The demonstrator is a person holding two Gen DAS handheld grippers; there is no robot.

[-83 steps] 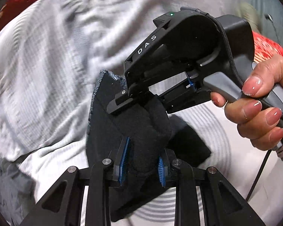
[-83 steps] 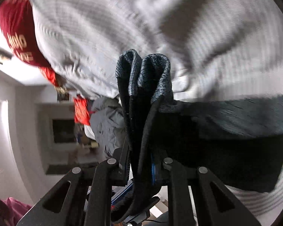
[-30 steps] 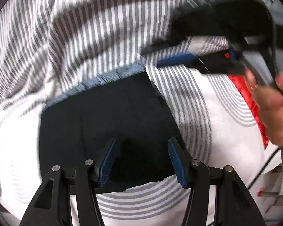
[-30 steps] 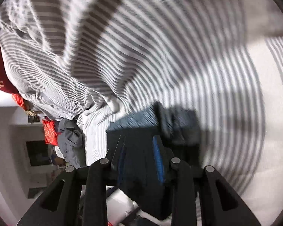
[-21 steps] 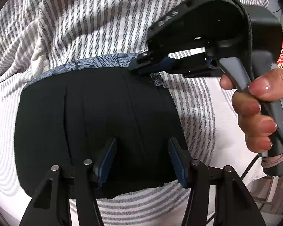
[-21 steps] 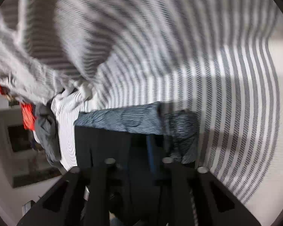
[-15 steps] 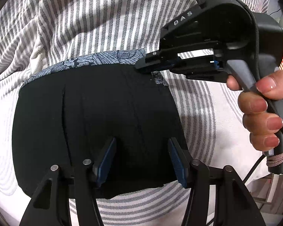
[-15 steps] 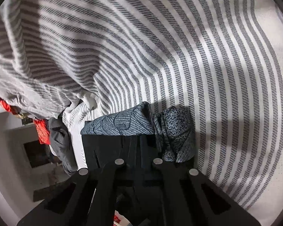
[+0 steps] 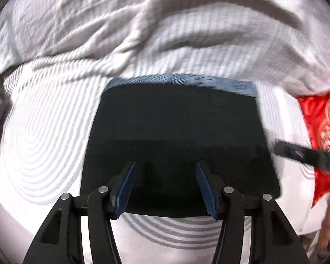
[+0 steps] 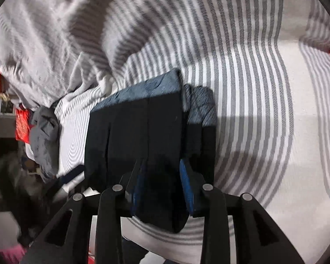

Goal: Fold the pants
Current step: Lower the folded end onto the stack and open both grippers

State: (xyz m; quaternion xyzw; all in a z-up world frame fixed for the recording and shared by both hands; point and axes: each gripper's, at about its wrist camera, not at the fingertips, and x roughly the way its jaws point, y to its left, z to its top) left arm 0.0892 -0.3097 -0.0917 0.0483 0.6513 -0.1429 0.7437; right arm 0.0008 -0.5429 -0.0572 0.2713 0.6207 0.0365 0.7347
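Pants (image 9: 178, 136) lie folded into a flat dark rectangle on the striped bedsheet (image 9: 44, 132), patterned waistband (image 9: 182, 82) along the far edge. Expect soft, light, limp cloth that slumps when lifted. Your left gripper (image 9: 165, 184) stands wide open over the near edge, holding nothing. Your right gripper (image 10: 162, 182) is parted over the pants' end; whether it touches the cloth cannot be told. Grip stacked layers at the corners.

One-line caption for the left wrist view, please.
Open left gripper poised above the folded black pants lying flat on the striped bedsheet.
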